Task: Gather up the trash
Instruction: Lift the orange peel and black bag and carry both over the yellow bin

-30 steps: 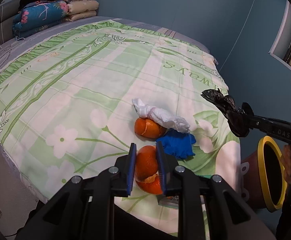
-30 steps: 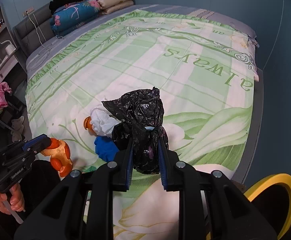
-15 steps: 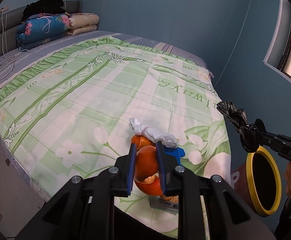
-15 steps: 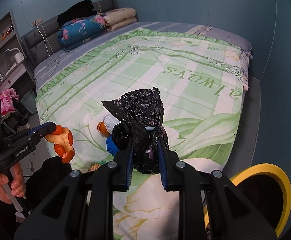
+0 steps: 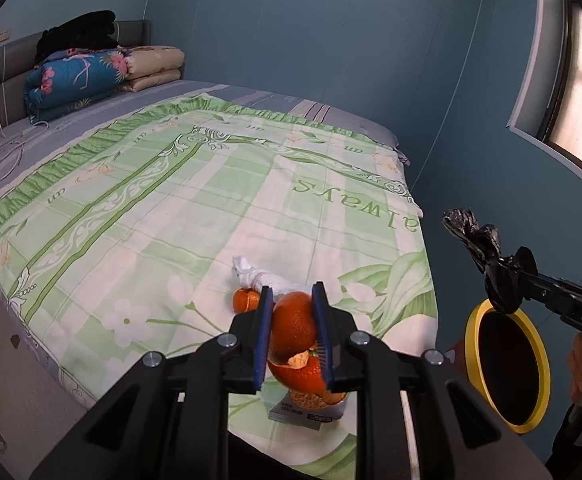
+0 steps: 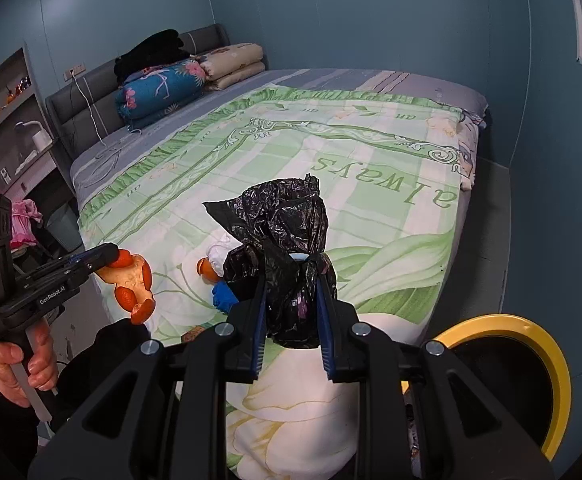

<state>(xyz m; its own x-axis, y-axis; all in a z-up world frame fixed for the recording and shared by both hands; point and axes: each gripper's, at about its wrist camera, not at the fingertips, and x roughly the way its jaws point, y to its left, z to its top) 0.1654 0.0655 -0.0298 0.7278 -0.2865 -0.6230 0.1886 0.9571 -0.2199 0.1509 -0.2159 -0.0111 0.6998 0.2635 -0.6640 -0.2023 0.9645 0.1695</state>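
Left gripper was clenched on a piece of orange peel, pads pressing its sides; the peel hung clear of the bed, above the near edge. In the right wrist view the same peel showed its pale inner side, dangling off the tip of the left gripper, with the person's hand wrapped round the handle below.

Right gripper was clenched on a crumpled black plastic bag; the bag bunched up above the pads and was held off the bedspread. In the left wrist view the bag sat at the tip of the right gripper, out past the right edge of the bed and just above the bin.

Yellow-rimmed bin stood on the floor beside the near right corner of the bed; its inside looked dark, contents could not be told. Right wrist view had its rim at lower right.

Trash left on the bedspread, all near the near edge, toward the right corner:
- white crumpled tissue
- second orange peel piece, touching the tissue
- blue crumpled item, just beside the peel; partly hidden by the bag
- small flat packet with a peel fragment on it, at the very edge

Folded quilts lay stacked at the far left corner against the headboard.
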